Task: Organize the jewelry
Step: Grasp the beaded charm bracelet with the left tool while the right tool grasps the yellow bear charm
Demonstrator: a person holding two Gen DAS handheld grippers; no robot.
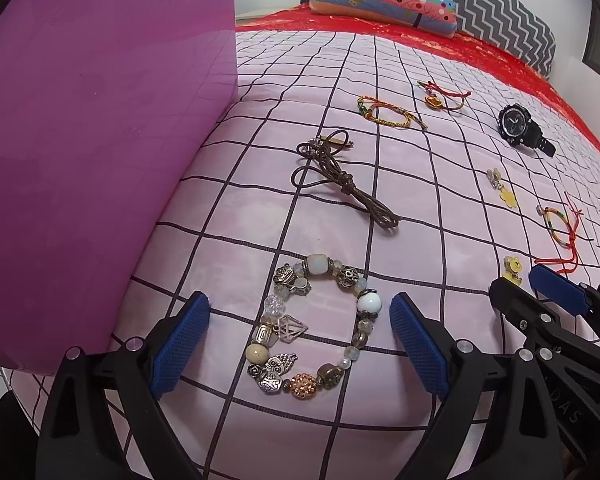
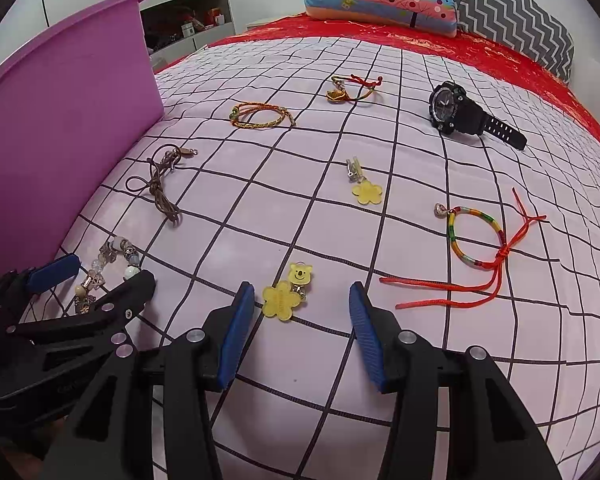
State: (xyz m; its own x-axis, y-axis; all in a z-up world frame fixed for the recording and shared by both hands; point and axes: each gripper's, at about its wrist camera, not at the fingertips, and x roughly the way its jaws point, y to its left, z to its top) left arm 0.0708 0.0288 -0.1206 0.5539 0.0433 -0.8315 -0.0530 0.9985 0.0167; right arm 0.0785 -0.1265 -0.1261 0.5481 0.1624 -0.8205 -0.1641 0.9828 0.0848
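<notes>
While both grippers are hanging low over the bed (image 2: 380,240), the jewelry is lying spread out on the pink checked sheet. The left gripper (image 1: 300,340) is holding its jaws wide apart, one on each side of the bead bracelet (image 1: 312,328), and not touching it. The right gripper (image 2: 300,334) is also holding its jaws wide apart and gripping nothing. The yellow flower charm (image 2: 281,300) (a little bear face is sitting right above it) is lying just in front of the gap between those jaws.

A brown cord (image 1: 340,172) is lying further up the sheet from the bead bracelet. Past it, a braided bracelet (image 2: 262,116) and a red string bracelet (image 2: 354,88) are resting near each other. A black watch (image 2: 460,114) is sitting far over on the right, close to the red blanket (image 2: 500,56). A second yellow flower (image 2: 366,192) is lying in the middle of the sheet. A striped bracelet (image 2: 476,240) with long red strings is lying to the right of the right gripper.

A big purple bin (image 2: 68,140) is standing on the left, touching the edge of the sheet. Bright pillows (image 2: 380,0) are piling up at the far end of the bed.
</notes>
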